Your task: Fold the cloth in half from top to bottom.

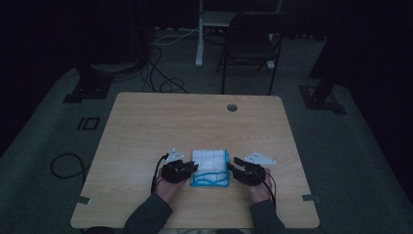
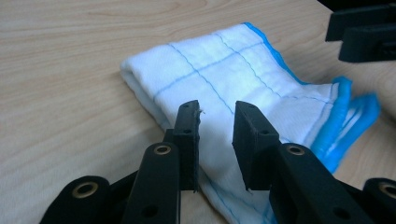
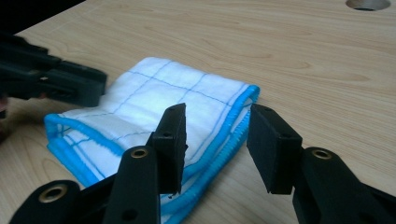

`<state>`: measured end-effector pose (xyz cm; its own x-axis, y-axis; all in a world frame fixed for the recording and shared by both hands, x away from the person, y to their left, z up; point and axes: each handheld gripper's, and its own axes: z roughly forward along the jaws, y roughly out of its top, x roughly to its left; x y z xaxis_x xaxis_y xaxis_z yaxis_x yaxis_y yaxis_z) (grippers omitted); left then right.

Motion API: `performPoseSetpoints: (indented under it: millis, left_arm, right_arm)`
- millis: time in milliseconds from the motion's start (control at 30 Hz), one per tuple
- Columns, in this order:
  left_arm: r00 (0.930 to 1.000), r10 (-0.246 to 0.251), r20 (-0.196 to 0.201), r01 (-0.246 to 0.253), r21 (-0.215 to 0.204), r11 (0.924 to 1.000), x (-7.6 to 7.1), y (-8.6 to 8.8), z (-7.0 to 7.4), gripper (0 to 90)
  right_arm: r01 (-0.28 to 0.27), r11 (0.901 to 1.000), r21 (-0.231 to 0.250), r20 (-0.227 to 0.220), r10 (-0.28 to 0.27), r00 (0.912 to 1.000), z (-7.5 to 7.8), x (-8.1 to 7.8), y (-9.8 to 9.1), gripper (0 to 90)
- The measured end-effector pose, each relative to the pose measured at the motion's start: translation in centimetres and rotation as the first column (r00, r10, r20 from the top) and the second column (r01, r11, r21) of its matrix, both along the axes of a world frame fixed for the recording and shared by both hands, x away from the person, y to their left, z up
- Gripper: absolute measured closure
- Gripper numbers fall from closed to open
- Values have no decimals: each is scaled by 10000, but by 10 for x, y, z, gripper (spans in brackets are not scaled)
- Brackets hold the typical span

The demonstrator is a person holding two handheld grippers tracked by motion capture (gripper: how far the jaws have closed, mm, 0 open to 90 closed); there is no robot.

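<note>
- Folded white cloth [image 1: 210, 167], blue-edged: lies on the wooden table [image 1: 146, 126], near its front edge, between both grippers.
- Left gripper [image 2: 215, 122]: jaws apart, over the cloth's folded side, gripping nothing.
- Right gripper [image 3: 215, 126]: jaws wide apart at the blue-edged side, empty.

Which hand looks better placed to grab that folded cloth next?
Probably the left. Its gripper has open fingers right over the cloth, near its folded edge. The right gripper is open too, but straddles the blue-trimmed edge, one finger over bare table.
</note>
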<state>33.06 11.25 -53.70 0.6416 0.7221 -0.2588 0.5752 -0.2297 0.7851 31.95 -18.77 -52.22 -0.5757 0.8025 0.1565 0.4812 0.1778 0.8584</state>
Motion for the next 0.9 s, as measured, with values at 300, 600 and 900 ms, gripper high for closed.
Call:
performPoseSetpoints:
  millis: [300, 600, 900]
  left_arm:
    - [9999, -118, 99, 116, 189, 9998, -15, 3, -2, 699]
    - [9998, -65, 212, 62, 166, 9998, -22, 11, 1, 684]
    - [9971, 543, 531, -561, 346, 9978, -21, 41, 11, 676]
  right_arm:
    - [333, 9994, -127, -52, -333, 9994, -1, 2, -11, 564]
    - [867, 9959, -243, -286, -874, 9958, -8, 6, -28, 554]
    - [1306, 9901, -523, -526, -1333, 9897, -12, 11, -37, 538]
